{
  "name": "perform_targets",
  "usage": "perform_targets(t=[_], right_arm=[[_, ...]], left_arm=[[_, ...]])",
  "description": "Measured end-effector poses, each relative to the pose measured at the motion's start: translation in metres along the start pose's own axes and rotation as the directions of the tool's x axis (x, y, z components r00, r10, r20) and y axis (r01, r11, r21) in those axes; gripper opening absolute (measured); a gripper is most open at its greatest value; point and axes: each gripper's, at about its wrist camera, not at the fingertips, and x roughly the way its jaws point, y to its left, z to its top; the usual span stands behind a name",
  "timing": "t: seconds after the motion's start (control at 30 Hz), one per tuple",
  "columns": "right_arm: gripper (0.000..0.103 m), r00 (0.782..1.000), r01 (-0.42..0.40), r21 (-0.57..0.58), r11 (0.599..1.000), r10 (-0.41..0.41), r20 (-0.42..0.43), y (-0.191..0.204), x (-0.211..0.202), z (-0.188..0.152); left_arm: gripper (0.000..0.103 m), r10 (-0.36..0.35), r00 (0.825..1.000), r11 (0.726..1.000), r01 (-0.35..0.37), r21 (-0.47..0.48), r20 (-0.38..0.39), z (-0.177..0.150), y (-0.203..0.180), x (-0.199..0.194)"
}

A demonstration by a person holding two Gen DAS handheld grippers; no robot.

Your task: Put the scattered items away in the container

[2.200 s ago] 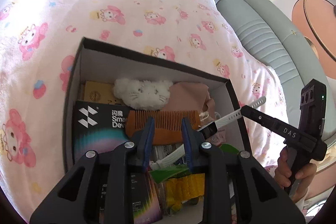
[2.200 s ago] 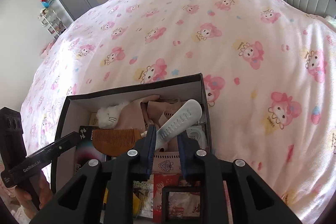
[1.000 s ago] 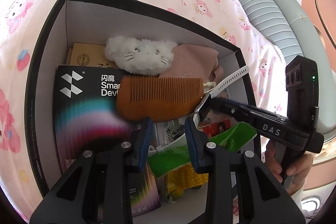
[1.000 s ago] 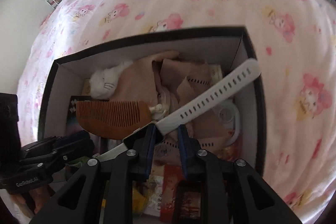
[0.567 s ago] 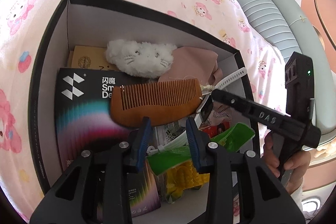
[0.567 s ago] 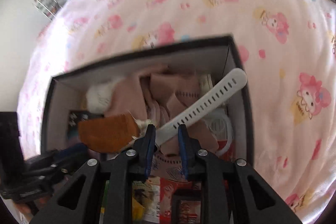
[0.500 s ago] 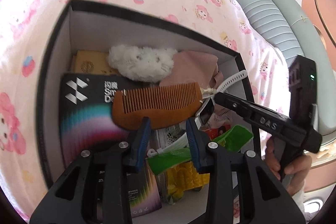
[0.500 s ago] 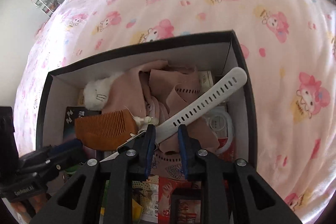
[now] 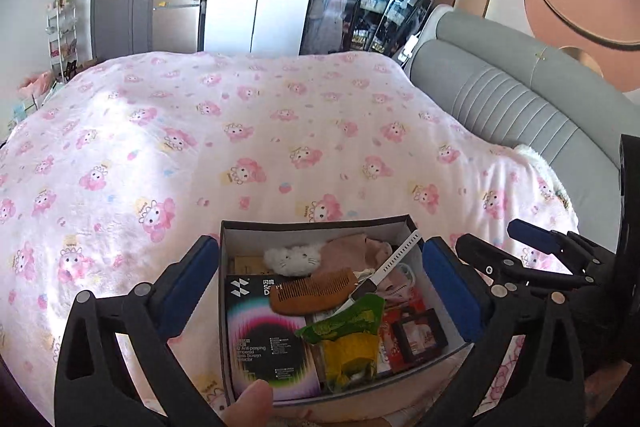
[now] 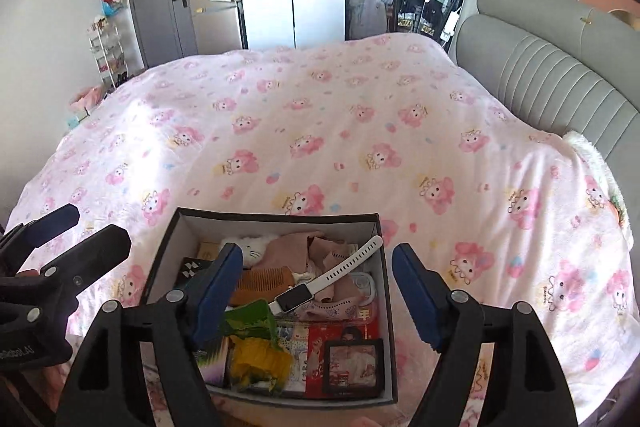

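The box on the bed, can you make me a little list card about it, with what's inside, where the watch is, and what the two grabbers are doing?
Box: black cardboard box with white inside, on the pink cartoon-print bedspread
Inside: brown wooden comb, white fluffy cat plush, green and yellow snack packet, crumpled pink cloth, small black picture frame
Watch: white smartwatch with holed strap, lying slanted on top of the cloth, nobody holding it
Left gripper: fingers just opened wide, empty
Right gripper: fingers just opened wide, empty

Bedspread (image 10: 360,131) is looking like soft fleecy cloth, box (image 10: 280,223) is showing matt cardboard walls, comb (image 9: 316,291) is reading as wood, watch strap (image 10: 348,267) is looking smooth rubbery plastic.
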Motion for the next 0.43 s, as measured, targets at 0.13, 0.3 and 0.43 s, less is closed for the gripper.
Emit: perform_targets(t=[0.13,0.3,0.43], right_arm=[[0.079,0.999,-0.03,0.046,0.998,0.029,0.017,-0.005,-0.036,-0.016],[0.079,0.999,-0.042,0.063,0.997,0.042,0.001,-0.006,-0.05,-0.041],[0.079,0.999,-0.041,0.042,0.998,0.041,0.001,-0.003,-0.053,-0.045]], left_arm=[[0.102,0.02,0.999,1.0,-0.02,-0.006,0.035,-0.016,0.0,-0.033],[0.102,0.052,0.999,0.999,-0.052,0.009,0.015,-0.038,-0.005,-0.045],[0.102,0.054,0.999,0.998,-0.054,0.016,0.007,-0.044,-0.007,-0.048]])
